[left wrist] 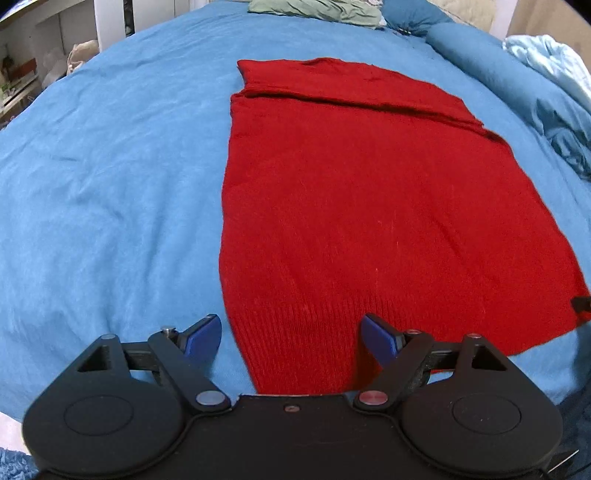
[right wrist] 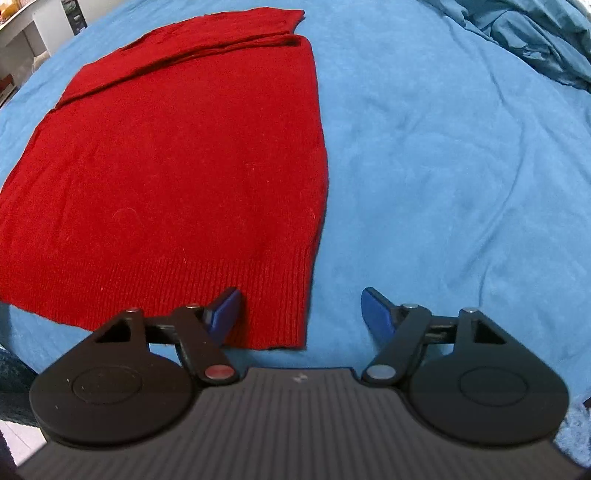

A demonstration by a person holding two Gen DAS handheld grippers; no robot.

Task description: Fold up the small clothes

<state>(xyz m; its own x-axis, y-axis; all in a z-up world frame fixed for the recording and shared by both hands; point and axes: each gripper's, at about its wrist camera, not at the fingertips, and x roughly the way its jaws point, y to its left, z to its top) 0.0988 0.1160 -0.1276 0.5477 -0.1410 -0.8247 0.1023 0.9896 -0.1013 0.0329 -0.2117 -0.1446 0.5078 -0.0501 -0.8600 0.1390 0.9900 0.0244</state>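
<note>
A bed (left wrist: 110, 184) covered in a blue sheet carries a red knitted sweater (left wrist: 369, 221), spread flat with its ribbed hem nearest the cameras. A green cloth (left wrist: 317, 9) and bunched blue bedding (left wrist: 554, 92) lie at its far end.

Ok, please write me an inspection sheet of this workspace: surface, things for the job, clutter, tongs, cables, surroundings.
Surface: blue bedsheet, lightly wrinkled.
Job's things: red sweater lying flat, sleeve part folded across its far end, ribbed hem nearest.
Clutter: green cloth at far edge; bunched blue bedding on the right.
Tongs: left tongs open over the hem's left corner; right tongs open over its right corner; neither grips.
Cables: nothing seen.
Surroundings: shelves beyond the bed, blurred.
</note>
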